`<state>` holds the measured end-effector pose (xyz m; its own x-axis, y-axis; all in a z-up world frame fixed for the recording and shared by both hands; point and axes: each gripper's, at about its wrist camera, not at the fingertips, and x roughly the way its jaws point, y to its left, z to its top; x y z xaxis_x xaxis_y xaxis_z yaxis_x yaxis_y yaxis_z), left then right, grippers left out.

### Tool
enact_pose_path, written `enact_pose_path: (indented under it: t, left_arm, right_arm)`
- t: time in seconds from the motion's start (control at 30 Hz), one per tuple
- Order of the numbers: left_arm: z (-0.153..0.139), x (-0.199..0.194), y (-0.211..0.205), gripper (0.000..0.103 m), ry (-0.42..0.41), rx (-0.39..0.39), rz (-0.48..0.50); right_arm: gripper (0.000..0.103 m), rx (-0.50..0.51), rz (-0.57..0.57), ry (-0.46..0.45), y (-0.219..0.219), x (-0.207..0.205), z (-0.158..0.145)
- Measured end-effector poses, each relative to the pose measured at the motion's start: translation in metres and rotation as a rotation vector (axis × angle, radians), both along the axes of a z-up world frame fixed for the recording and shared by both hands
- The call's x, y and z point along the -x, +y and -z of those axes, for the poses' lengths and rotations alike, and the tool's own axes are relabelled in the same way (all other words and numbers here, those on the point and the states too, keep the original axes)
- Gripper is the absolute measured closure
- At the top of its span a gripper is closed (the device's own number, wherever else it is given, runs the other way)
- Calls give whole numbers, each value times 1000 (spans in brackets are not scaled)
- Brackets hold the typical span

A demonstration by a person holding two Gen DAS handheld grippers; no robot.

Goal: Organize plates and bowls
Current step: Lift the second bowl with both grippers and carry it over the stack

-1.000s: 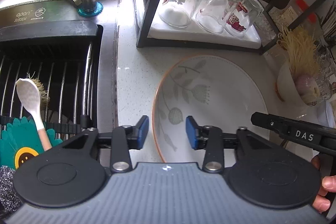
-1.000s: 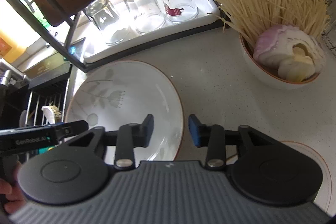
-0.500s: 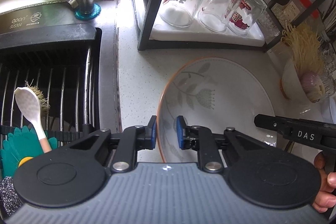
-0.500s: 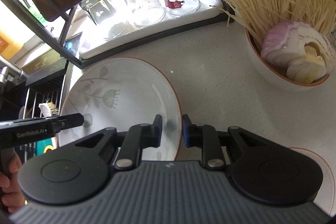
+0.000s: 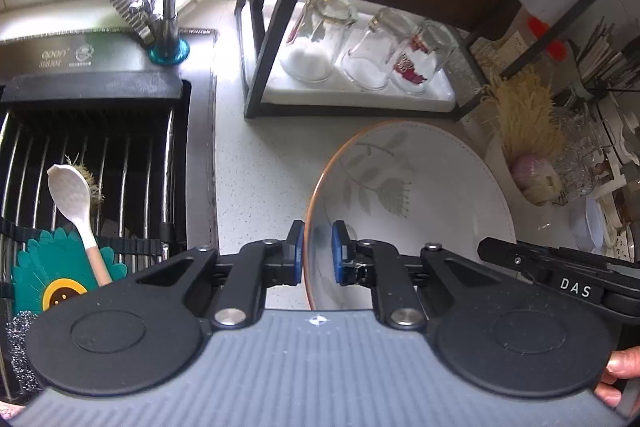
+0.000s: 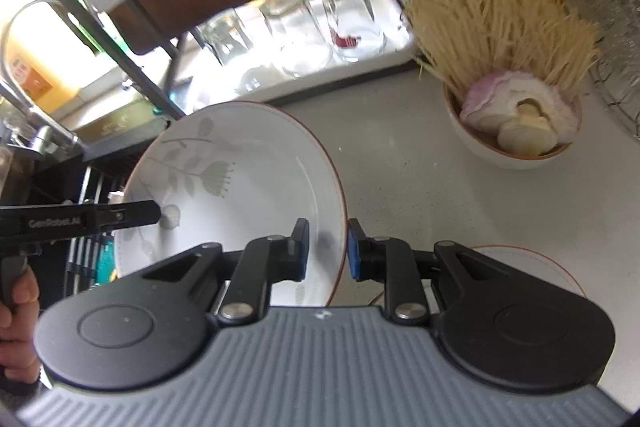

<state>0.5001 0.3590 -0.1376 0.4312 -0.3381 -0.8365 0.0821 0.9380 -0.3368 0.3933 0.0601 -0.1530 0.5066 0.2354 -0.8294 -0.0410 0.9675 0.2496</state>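
The left wrist camera looks down from close above the tabletop [image 5: 256, 179], near the sink edge. The right wrist camera looks from the other side. Both see the flowered plate [image 5: 420, 187] [image 6: 240, 179] and the glasses [image 5: 368, 55] [image 6: 296, 35].

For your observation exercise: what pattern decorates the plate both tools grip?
Grey leaf-and-flower sprigs on white, with a thin orange-brown rim, on the plate; clearest in the right wrist view.

We see a big round white plate [image 5: 412, 195] with a thin orange rim and grey leaves and flowers painted inside. It is tipped up off the counter [image 5: 256, 179], near the sink edge. A white bowl [image 6: 508, 147] with an orange rim sits near the counter's back edge, full of noodles and onion.
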Motion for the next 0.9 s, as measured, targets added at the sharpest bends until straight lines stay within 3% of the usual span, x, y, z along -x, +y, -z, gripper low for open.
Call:
enact_pose_path:
  t: [0.17,0.47,0.9]
  left_arm:
    - [-15,11,-7,87,10,63,28]
    - [-37,29,-57,87,-7,65,170]
    - [-18,41,-130,87,62,29,330]
  right_arm:
    - [80,-1,21,-51,-15,28,-20]
    - [80,-15,159,-95,-55,80,-37]
    - [80,16,267,-86,-106,116,-32]
